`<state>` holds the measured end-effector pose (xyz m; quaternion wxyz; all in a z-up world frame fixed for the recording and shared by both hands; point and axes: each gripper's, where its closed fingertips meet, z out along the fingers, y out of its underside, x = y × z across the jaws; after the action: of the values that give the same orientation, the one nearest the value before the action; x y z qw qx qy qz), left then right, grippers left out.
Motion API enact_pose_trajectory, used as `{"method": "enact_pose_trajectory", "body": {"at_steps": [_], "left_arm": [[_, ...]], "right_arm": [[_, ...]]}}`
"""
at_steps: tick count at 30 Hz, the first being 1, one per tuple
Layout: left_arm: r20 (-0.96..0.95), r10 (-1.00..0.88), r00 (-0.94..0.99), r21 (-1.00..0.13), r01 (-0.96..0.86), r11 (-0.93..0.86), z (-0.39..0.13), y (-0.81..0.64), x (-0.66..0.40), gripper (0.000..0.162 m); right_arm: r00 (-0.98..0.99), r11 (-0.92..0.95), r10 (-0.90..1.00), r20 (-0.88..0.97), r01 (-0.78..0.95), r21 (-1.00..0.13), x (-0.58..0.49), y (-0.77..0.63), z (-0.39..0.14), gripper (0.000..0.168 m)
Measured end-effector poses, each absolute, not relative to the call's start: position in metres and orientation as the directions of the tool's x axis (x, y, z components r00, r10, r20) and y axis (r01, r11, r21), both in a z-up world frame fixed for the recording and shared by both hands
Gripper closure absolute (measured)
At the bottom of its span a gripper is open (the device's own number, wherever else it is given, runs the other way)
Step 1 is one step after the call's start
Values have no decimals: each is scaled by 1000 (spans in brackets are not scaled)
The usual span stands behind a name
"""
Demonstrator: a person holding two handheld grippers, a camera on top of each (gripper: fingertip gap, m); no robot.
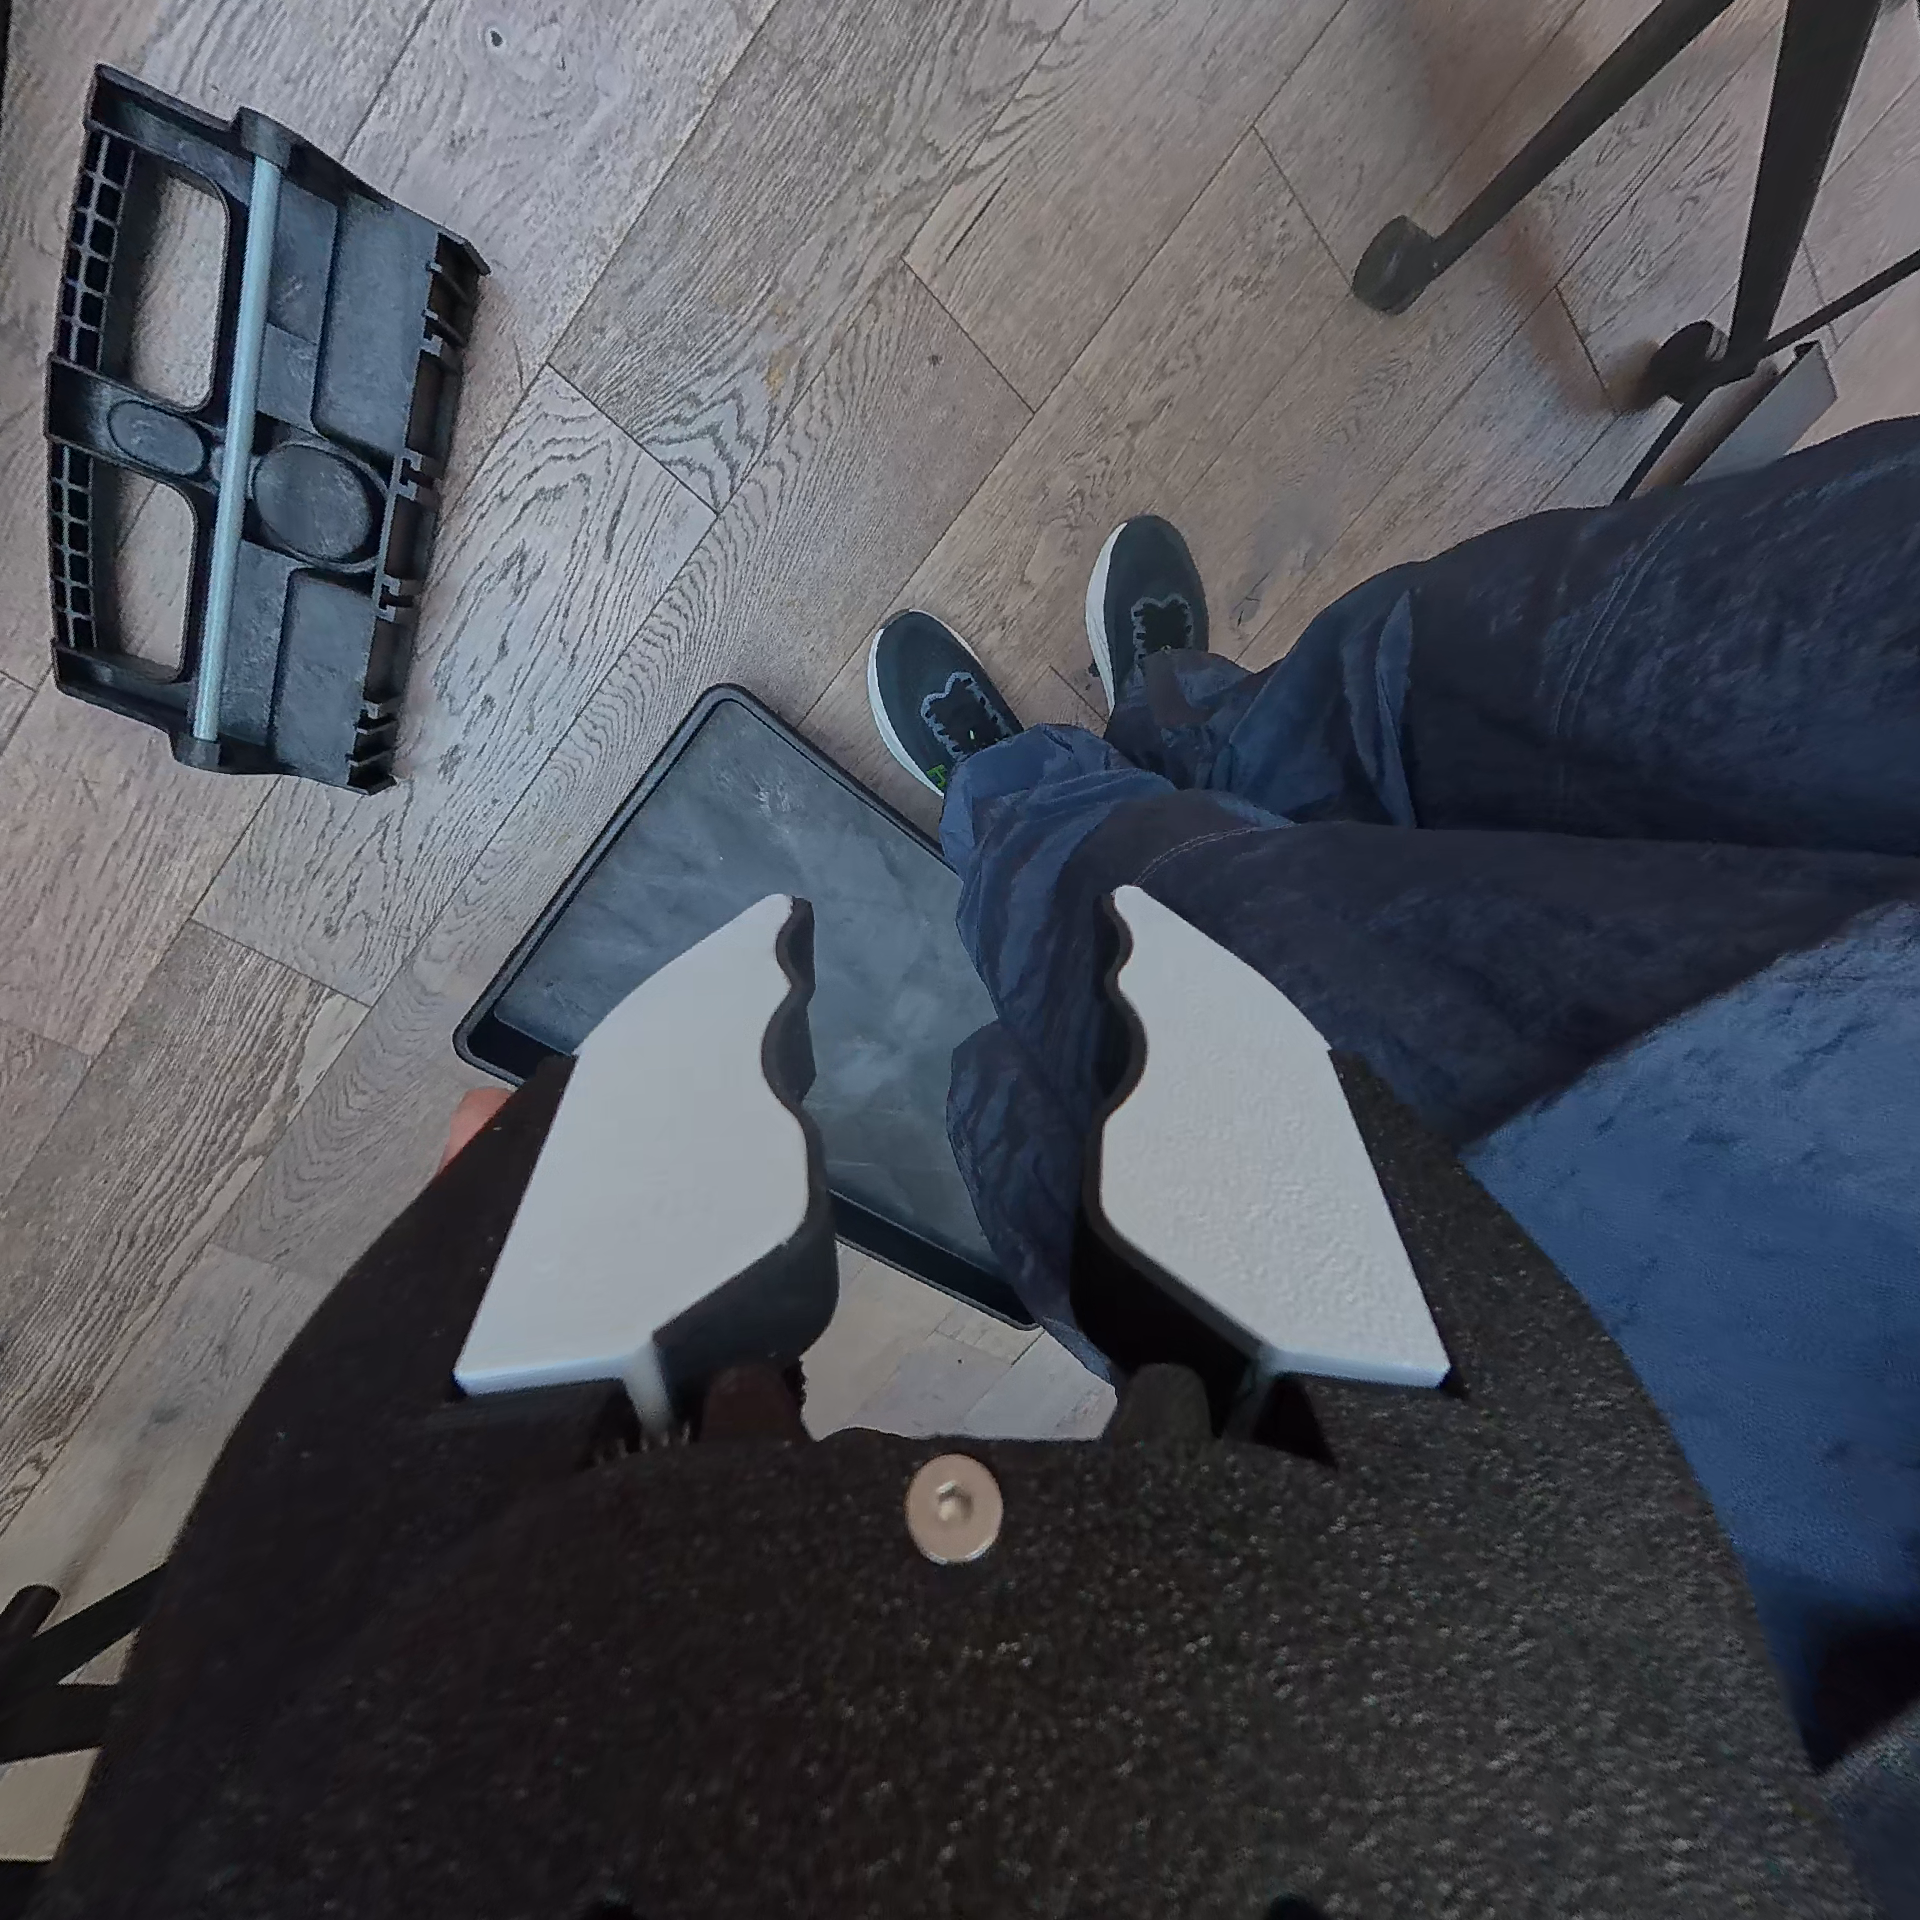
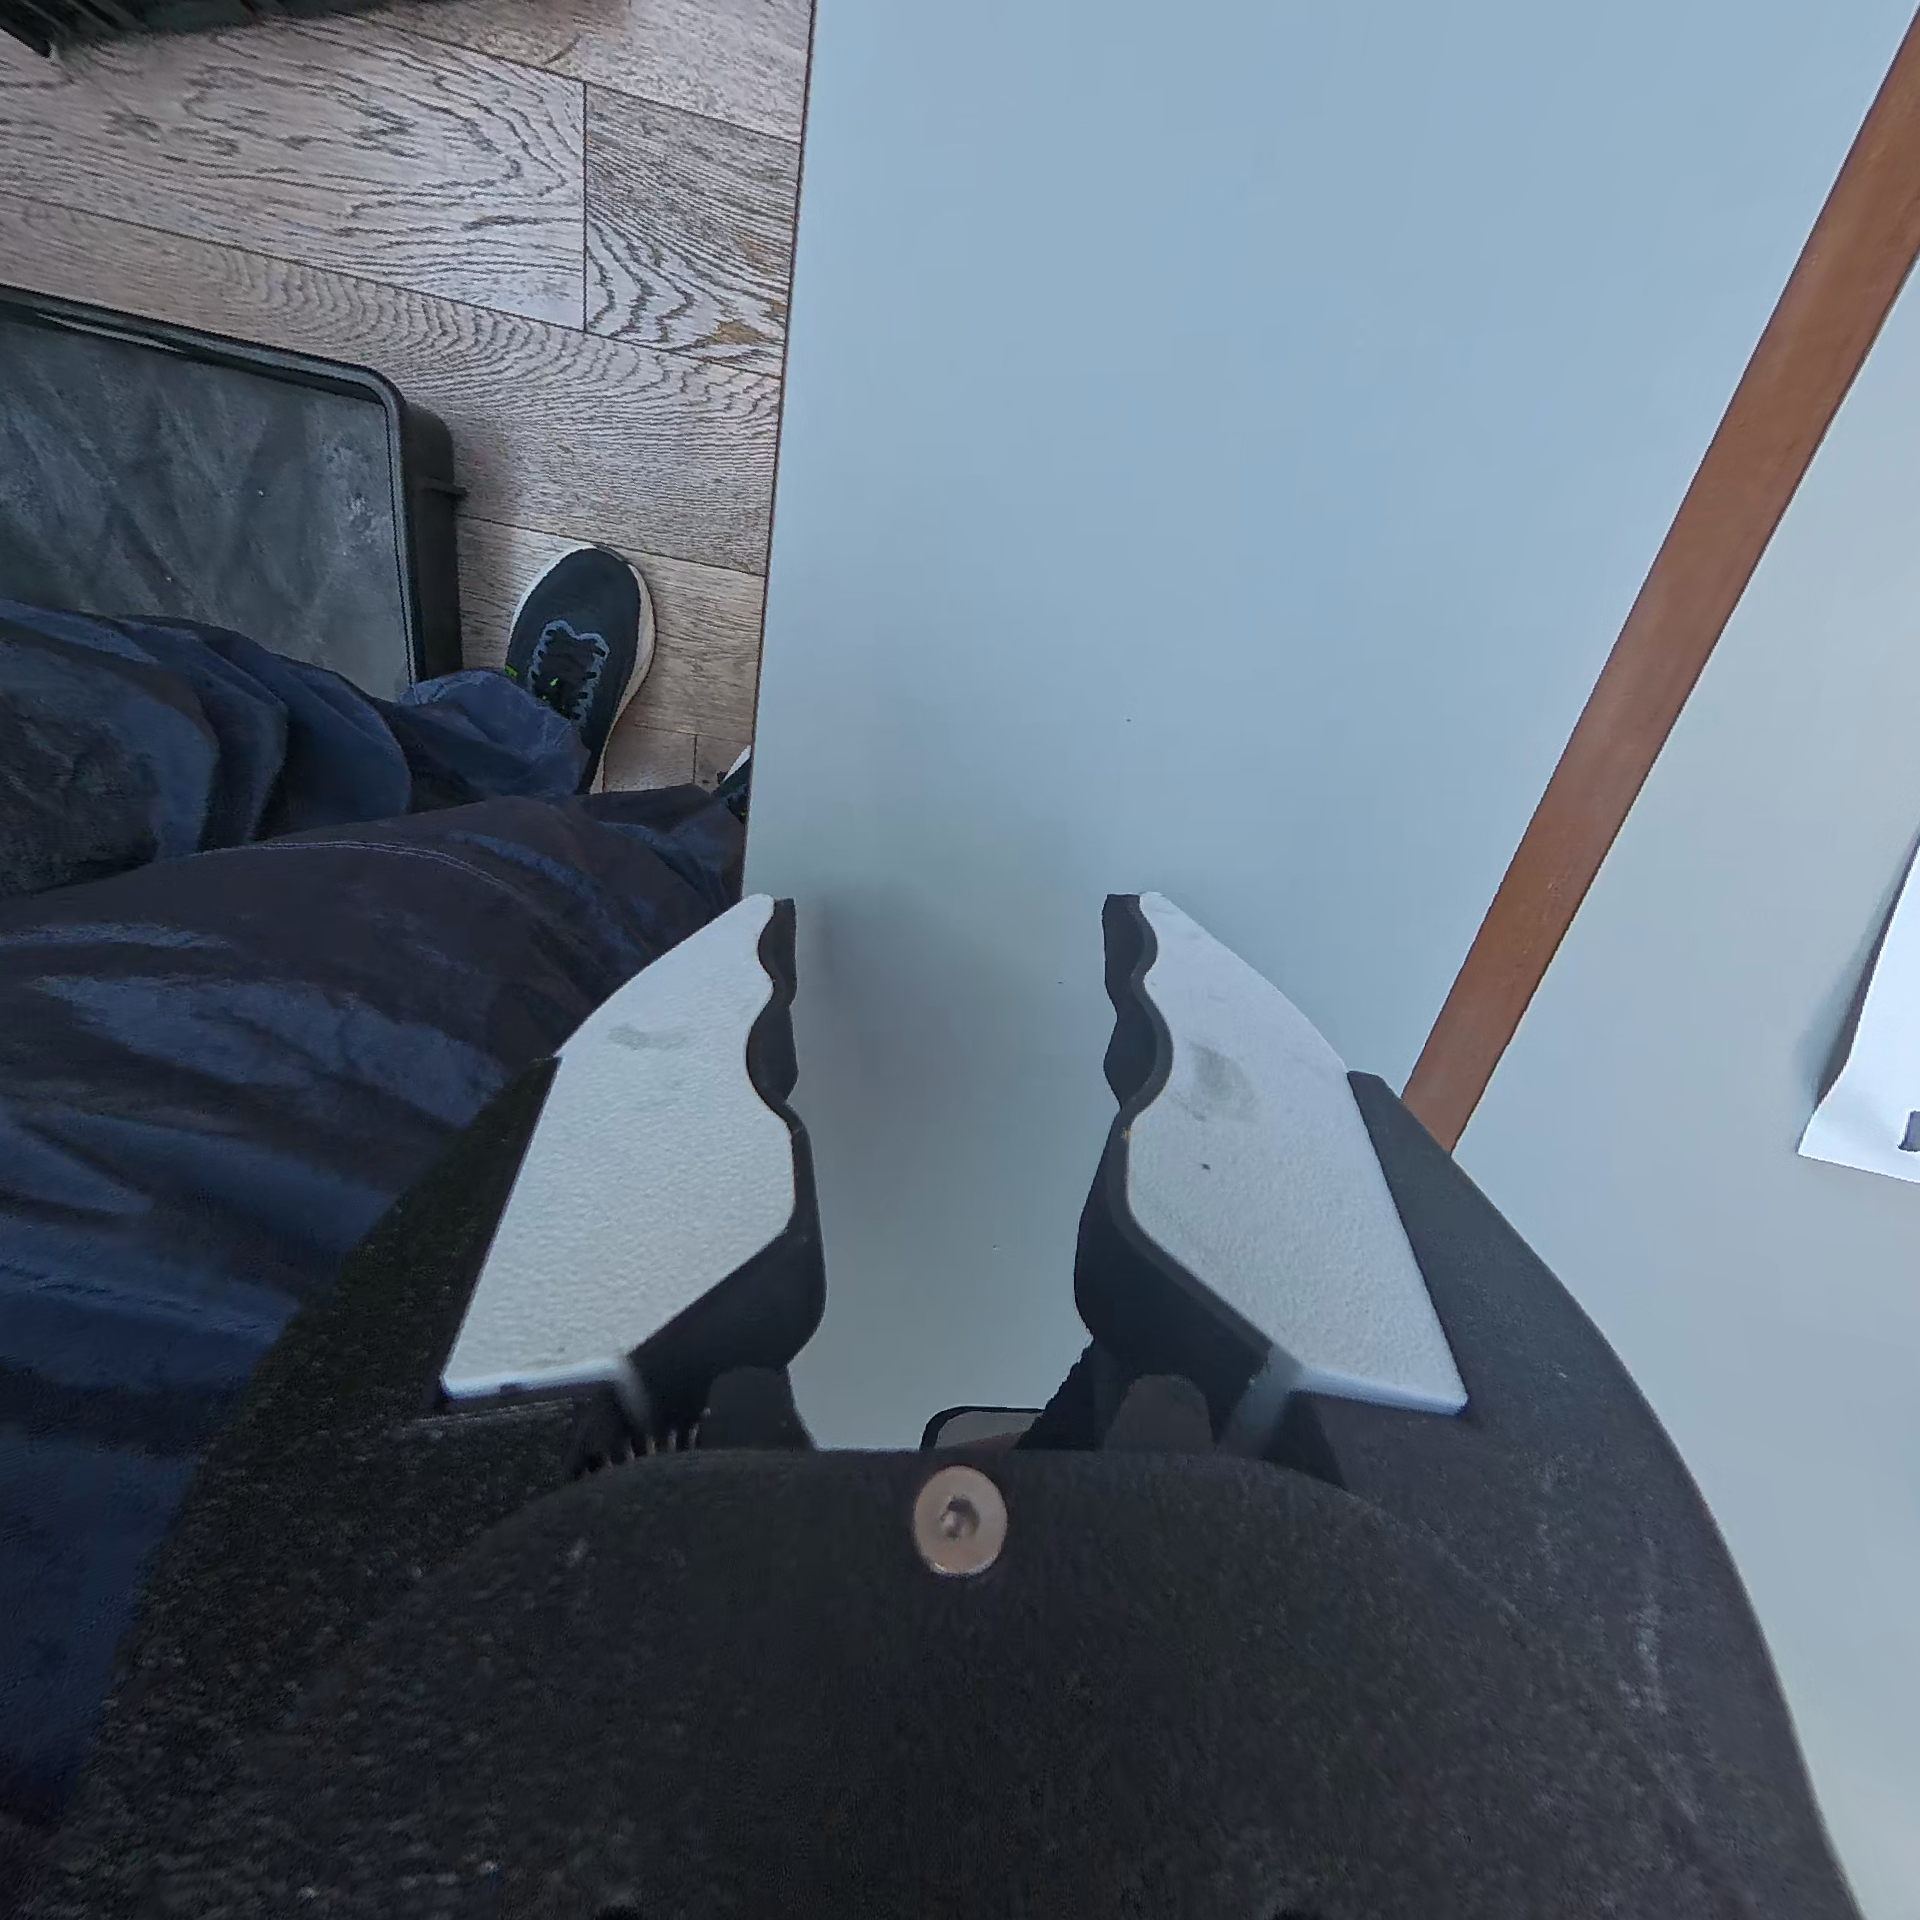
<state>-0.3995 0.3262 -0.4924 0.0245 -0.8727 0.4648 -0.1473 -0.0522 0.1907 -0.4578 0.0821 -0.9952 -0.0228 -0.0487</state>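
While both hand-held grippers (image 1: 956, 914) (image 2: 948, 914) gape empty — dark tablet (image 1: 769, 935) below.

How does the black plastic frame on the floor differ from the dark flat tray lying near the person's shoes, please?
The black plastic frame is ribbed, with cut-out openings and a grey rod across it; the dark flat tray is a smooth, solid panel with a raised rim. The frame lies fully in view; the tray is partly hidden by a trouser leg. Both rest on the wooden floor.

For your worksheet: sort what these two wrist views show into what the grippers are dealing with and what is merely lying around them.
With the grippers:
- left gripper: jaws open, empty, above the dark tray and the person's leg
- right gripper: jaws open, empty, over the pale table

Lying about:
- black plastic frame
- stand legs
- shoes
- paper sheet
- wooden strip
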Motion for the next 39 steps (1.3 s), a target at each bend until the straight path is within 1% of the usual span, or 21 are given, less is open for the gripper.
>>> {"method": "enact_pose_trajectory", "body": {"at_steps": [39], "left_arm": [[206,-879,430,-166,-870,-465,-484,304,-352,109]], "right_arm": [[991,-978,-82,106,-60,-199,-5,137,-459,110]]}}
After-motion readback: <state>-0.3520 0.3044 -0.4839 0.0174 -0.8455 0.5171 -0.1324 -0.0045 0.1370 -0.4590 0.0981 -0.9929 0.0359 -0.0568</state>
